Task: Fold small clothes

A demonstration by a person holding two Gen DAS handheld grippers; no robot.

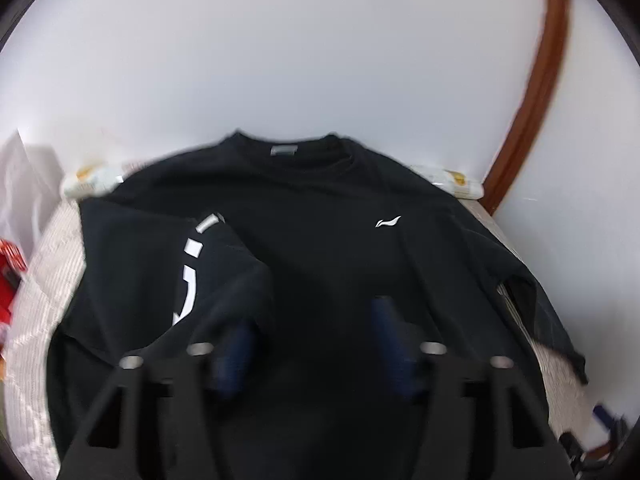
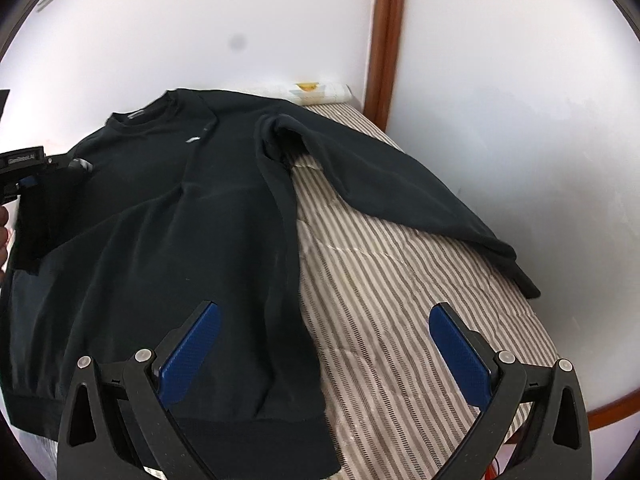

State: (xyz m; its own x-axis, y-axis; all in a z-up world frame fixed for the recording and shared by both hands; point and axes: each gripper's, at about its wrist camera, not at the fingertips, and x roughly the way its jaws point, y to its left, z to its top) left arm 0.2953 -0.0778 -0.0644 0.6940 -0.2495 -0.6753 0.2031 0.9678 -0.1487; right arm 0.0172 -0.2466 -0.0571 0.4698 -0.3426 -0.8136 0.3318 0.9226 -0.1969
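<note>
Both grippers are parted and empty. The folded sleeve (image 1: 208,264), just ahead-left of the left gripper (image 1: 312,340), may slide open; the right gripper (image 2: 324,356) could drag the sweatshirt (image 2: 192,220).

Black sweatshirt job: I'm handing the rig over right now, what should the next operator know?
Left gripper: open, nothing between its fingers, over the shirt's body.
Right gripper: open, empty, above the hem's right corner.
Black long-sleeved sweatshirt: front up on the striped mattress.
Done: white-lettered sleeve folded onto the chest.
Left: other sleeve lies spread out; fold it in, then the body.
</note>
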